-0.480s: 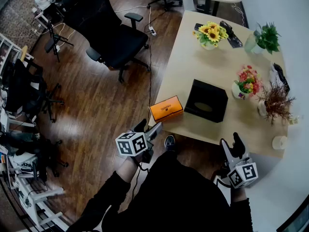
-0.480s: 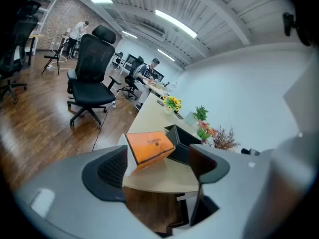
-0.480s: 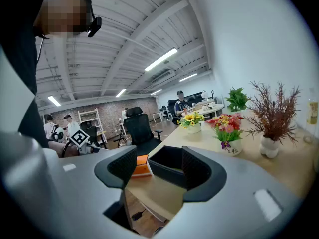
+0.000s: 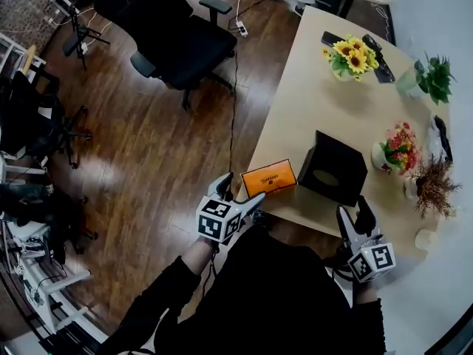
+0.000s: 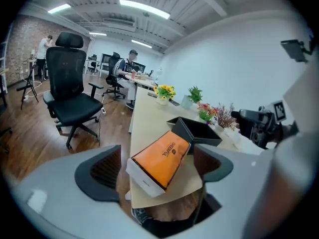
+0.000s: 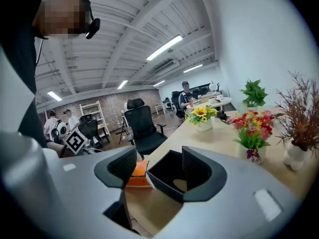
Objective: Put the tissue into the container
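An orange tissue box [image 4: 269, 180] lies at the near left corner of the pale wooden table [image 4: 314, 102], partly over its edge. Just right of it stands a black open-topped container [image 4: 334, 168]. My left gripper [image 4: 238, 192] is open, just short of the box, touching nothing. In the left gripper view the tissue box [image 5: 162, 161] lies ahead between the open jaws, with the container [image 5: 197, 131] behind it. My right gripper [image 4: 355, 217] is open and empty at the table's near edge. In the right gripper view the container [image 6: 172, 176] is ahead and the orange box [image 6: 137, 176] is to its left.
On the table stand a sunflower pot [image 4: 351, 58], a green plant [image 4: 429, 76], a red flower pot [image 4: 399, 146], a dried plant [image 4: 432, 183] and a white cup [image 4: 425, 239]. A black office chair [image 4: 177, 35] stands on the wood floor to the left.
My left gripper has come closer to the orange tissue box at the table corner. The right gripper has barely moved. Both stay open.
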Demonstrator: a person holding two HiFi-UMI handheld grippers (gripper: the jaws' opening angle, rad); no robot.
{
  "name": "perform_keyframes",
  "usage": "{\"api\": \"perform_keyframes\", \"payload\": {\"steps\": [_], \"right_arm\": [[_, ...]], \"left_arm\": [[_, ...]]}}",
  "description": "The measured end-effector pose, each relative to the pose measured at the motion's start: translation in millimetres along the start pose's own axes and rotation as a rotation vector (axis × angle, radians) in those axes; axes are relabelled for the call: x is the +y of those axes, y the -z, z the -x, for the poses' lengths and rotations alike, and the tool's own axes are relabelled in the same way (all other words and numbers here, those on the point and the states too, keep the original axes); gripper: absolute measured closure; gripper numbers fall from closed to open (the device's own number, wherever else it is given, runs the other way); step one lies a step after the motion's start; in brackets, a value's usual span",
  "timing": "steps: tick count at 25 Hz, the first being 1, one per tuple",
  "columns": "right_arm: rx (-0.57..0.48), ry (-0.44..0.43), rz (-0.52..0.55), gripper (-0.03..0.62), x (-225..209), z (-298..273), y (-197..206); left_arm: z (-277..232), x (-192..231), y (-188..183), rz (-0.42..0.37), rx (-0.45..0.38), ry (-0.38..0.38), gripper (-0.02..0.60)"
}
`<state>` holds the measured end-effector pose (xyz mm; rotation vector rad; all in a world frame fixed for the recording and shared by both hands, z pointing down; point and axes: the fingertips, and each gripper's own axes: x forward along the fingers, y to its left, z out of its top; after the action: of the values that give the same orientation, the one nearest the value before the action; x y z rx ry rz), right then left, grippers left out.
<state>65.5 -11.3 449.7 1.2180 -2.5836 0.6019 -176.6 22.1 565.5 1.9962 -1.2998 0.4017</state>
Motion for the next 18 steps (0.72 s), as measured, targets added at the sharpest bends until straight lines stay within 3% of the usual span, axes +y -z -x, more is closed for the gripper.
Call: {"api": "perform_keyframes", "payload": {"steps": [5, 7, 12, 18], "right_arm": [[0.037, -0.08, 0.04, 0.318, 8.3, -32.9, -5.0], [0.05, -0.123, 0.051, 0.318, 11.2, -43.9, -3.4], [0.066, -0.224, 0.064, 0.319, 10.2, -52.4, -7.4], [0.019, -0.239, 0.058, 0.321, -19.4, -52.2, -25.7]], "left_arm": [[-11.0, 8.7, 28.2, 0.318, 0.05, 0.016, 0.147], [-14.4, 13.3, 34.2, 0.383, 0.044, -0.011, 0.147], [-21.8, 11.0, 37.1, 0.428, 0.025, -0.09, 0.147], [-39.5, 5.4, 44.7, 0.439, 0.042, -0.123, 0.149]]}}
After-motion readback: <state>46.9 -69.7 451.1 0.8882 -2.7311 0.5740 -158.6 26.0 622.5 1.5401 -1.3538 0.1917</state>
